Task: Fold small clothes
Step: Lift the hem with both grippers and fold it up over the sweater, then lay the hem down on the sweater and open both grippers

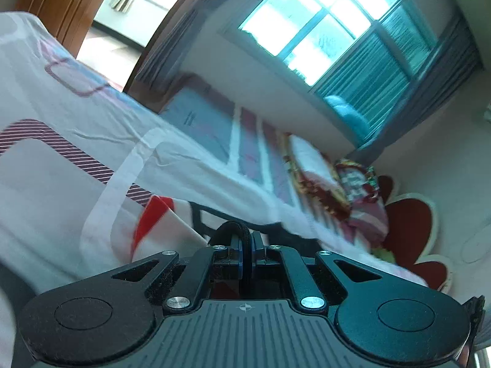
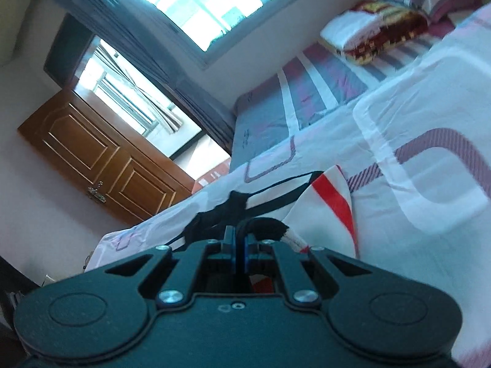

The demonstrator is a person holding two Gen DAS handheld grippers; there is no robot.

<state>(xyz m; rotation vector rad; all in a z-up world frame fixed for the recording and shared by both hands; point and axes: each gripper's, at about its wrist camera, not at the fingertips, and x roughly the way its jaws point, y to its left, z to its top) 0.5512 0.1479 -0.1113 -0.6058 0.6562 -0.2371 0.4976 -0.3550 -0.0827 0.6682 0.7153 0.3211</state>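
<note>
A small white garment [image 1: 159, 214] with a red stripe and black edging is lifted above the bed. In the left wrist view my left gripper [image 1: 247, 239] is shut on its black hem, which loops over the fingers [image 1: 236, 245]. The cloth spreads to the left of the jaws and is blurred. In the right wrist view the same garment [image 2: 331, 205] hangs to the right of my right gripper [image 2: 241, 236], which is shut on the black edging. Thin black straps [image 2: 242, 199] stretch away ahead of the jaws. How the cloth lies below both grippers is hidden.
A bed [image 1: 76, 116] with a white sheet printed with pink and striped squares fills both views. Patterned pillows [image 2: 377, 27] lie at its head. A wooden door [image 2: 101, 156], a curtained window [image 1: 322, 24] and a red flower-shaped shape [image 1: 411, 230] past the pillows stand around it.
</note>
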